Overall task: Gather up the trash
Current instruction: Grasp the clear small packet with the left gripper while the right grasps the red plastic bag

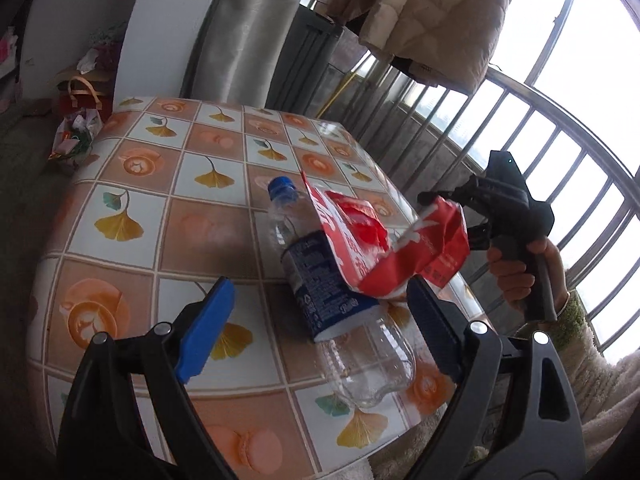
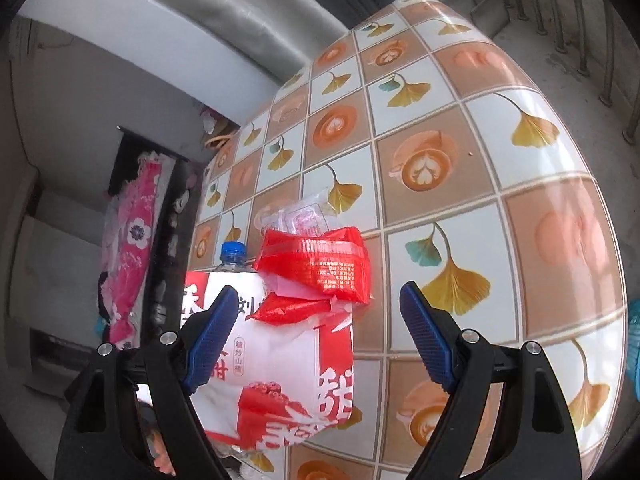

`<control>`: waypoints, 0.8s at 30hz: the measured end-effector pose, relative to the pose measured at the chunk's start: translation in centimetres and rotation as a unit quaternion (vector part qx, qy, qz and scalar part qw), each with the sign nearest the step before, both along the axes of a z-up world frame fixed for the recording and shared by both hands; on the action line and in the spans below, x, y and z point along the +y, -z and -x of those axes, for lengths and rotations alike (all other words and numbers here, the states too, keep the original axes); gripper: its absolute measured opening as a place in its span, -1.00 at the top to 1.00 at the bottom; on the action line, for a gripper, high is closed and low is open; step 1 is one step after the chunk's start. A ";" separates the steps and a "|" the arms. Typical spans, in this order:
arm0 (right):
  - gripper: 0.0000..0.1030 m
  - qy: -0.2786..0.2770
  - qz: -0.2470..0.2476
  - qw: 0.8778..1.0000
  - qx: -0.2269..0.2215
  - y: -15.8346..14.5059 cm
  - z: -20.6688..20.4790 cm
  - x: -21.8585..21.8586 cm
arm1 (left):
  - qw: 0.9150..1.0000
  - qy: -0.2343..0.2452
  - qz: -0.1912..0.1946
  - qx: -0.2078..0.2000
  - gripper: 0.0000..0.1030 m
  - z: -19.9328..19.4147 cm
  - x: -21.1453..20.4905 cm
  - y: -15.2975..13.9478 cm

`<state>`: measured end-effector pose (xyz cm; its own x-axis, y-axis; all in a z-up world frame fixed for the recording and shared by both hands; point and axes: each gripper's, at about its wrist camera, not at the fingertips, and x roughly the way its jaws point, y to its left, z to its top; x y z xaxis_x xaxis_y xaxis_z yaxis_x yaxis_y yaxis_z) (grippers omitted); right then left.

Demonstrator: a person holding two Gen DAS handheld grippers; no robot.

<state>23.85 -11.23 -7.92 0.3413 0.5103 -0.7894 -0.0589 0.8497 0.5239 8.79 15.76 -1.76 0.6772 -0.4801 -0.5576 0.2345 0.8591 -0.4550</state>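
A clear plastic bottle with a blue cap and blue label lies on the tiled-pattern table. A red-and-white snack bag rests across it, with a crumpled red wrapper on top. Just beyond them lies a small clear wrapper. My left gripper is open, its blue pads on either side of the bottle and not touching it. My right gripper is open above the snack bag, with the bottle cap showing behind. A hand holds its black body to the right of the bag.
The table's near edge runs under my left gripper. Filled bags and a red basket stand on the floor at the left. A metal railing and a hanging jacket are behind. Pink fabric lies past the table's left side.
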 end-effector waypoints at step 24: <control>0.57 -0.043 0.000 0.999 0.031 4.3 -2.8 1.8 | 0.977 0.060 -0.006 0.206 -0.07 -23.3 -4.6 0.7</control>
